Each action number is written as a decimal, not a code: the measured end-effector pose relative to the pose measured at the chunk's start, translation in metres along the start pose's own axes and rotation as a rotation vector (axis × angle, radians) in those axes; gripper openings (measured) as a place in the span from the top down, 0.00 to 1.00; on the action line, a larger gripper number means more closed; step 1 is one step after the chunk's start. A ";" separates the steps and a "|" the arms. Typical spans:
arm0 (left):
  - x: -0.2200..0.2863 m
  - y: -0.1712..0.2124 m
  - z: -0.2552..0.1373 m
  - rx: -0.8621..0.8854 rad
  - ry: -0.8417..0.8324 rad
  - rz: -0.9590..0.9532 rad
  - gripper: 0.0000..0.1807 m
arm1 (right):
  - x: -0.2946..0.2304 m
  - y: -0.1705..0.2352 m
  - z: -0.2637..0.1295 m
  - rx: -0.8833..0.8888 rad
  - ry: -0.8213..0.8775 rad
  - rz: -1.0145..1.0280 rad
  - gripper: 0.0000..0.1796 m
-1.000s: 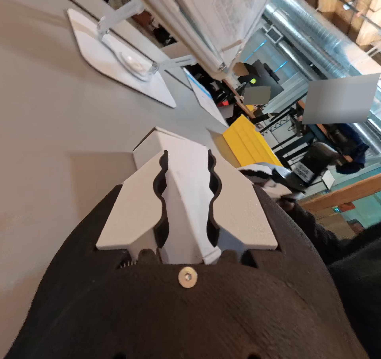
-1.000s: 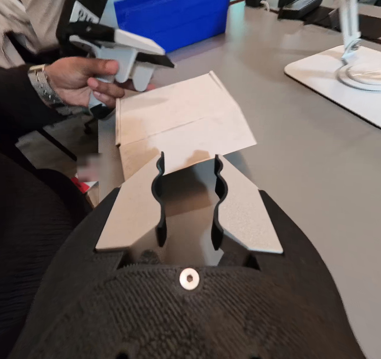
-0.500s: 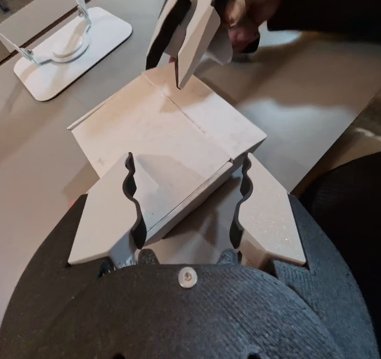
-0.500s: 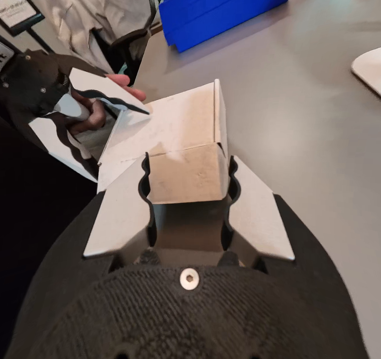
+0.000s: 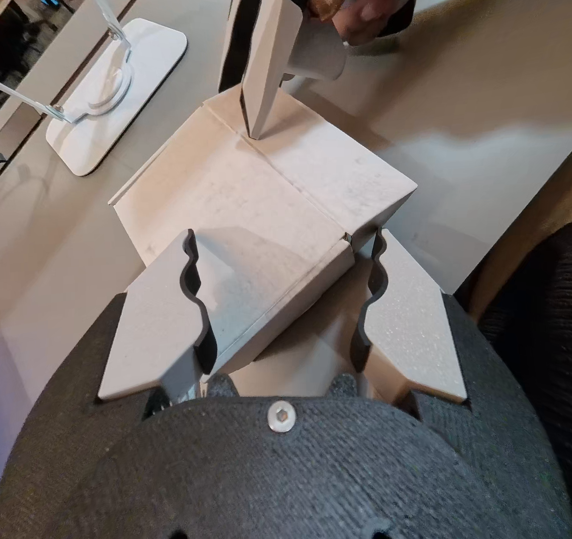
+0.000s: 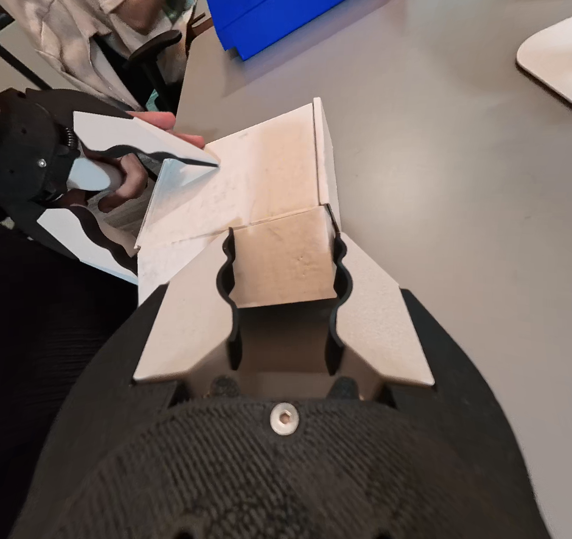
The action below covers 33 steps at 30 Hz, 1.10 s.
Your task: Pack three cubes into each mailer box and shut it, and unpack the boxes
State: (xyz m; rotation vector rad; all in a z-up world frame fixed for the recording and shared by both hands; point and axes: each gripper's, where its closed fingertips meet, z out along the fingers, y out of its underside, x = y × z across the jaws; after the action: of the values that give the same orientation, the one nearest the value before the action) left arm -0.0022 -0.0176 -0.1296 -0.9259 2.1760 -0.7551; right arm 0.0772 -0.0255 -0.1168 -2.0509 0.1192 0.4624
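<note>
A white mailer box (image 5: 247, 202) lies shut at the table's near edge; it also shows in the right wrist view (image 6: 272, 171). No cubes show. My left gripper (image 5: 283, 276) is open wide around the box's near corner, with one finger (image 5: 161, 317) over the lid and the other beside the corner. In the right wrist view the left gripper (image 6: 148, 202) comes in from the left. My right gripper (image 6: 283, 242) is open and points down at the box's folded side panel (image 6: 281, 264). One of its fingertips (image 5: 257, 122) touches the lid crease.
A blue bin (image 6: 294, 4) stands at the far side of the grey table (image 6: 433, 183). A white stand base (image 5: 117, 91) sits beyond the box, its corner also in the right wrist view (image 6: 551, 60). A person in a light shirt (image 6: 77, 13) sits by the table.
My left gripper swung down from facing the room onto the box and opened wide. My right gripper moved in over the box and its jaws narrowed a little. The box's flap went from flat to folded down.
</note>
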 end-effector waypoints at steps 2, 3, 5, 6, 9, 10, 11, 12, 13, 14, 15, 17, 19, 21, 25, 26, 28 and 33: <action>0.000 0.001 0.000 -0.003 0.010 0.003 0.38 | 0.002 -0.002 0.000 0.017 0.022 0.043 0.67; 0.001 0.001 0.000 0.000 0.012 0.012 0.38 | 0.003 -0.003 -0.001 0.032 0.033 0.069 0.68; 0.002 0.002 -0.001 0.010 0.016 0.032 0.38 | 0.003 -0.002 -0.002 0.059 0.049 0.109 0.69; 0.002 0.002 -0.001 0.016 0.016 0.044 0.38 | 0.003 -0.001 -0.003 0.067 0.060 0.116 0.69; 0.002 0.001 -0.001 0.036 0.006 0.061 0.38 | 0.004 -0.002 -0.004 0.098 0.119 0.119 0.68; 0.002 0.001 -0.001 0.046 -0.001 0.068 0.38 | 0.005 -0.003 -0.004 0.111 0.140 0.122 0.68; 0.002 0.001 -0.001 0.057 -0.009 0.078 0.38 | 0.005 -0.002 -0.004 0.121 0.158 0.129 0.67; 0.002 0.001 -0.002 0.073 -0.020 0.091 0.38 | 0.006 -0.002 -0.004 0.130 0.170 0.145 0.67; 0.003 0.000 -0.002 0.086 -0.030 0.112 0.38 | 0.007 -0.002 -0.004 0.143 0.183 0.170 0.68; 0.003 0.001 -0.001 0.090 -0.045 0.135 0.39 | 0.009 -0.002 -0.005 0.160 0.199 0.197 0.69; 0.002 0.003 0.000 0.085 -0.067 0.159 0.39 | 0.011 -0.003 -0.006 0.181 0.221 0.222 0.70; 0.000 0.006 0.001 0.081 -0.119 0.208 0.41 | 0.013 -0.004 -0.010 0.209 0.294 0.230 0.70; 0.000 0.004 0.000 0.112 -0.141 0.228 0.42 | 0.013 -0.004 -0.019 0.217 0.393 0.187 0.70; -0.001 0.004 -0.001 0.124 -0.141 0.239 0.44 | 0.003 -0.004 -0.026 0.222 0.439 0.126 0.73; 0.000 0.005 -0.002 0.124 -0.132 0.222 0.44 | -0.018 0.009 -0.024 0.172 0.469 0.056 0.74; 0.000 0.005 -0.002 0.127 -0.133 0.225 0.44 | -0.021 0.012 -0.025 0.163 0.484 0.040 0.74; 0.000 0.004 -0.003 0.135 -0.131 0.228 0.44 | -0.029 0.016 -0.024 0.149 0.484 0.023 0.79; 0.001 0.003 -0.003 0.133 -0.130 0.260 0.45 | -0.044 0.021 -0.014 0.108 0.441 -0.058 0.94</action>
State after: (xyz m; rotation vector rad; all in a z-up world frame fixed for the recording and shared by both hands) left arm -0.0059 -0.0156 -0.1307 -0.5928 2.0537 -0.6834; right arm 0.0349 -0.0526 -0.1119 -2.0136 0.3406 -0.0380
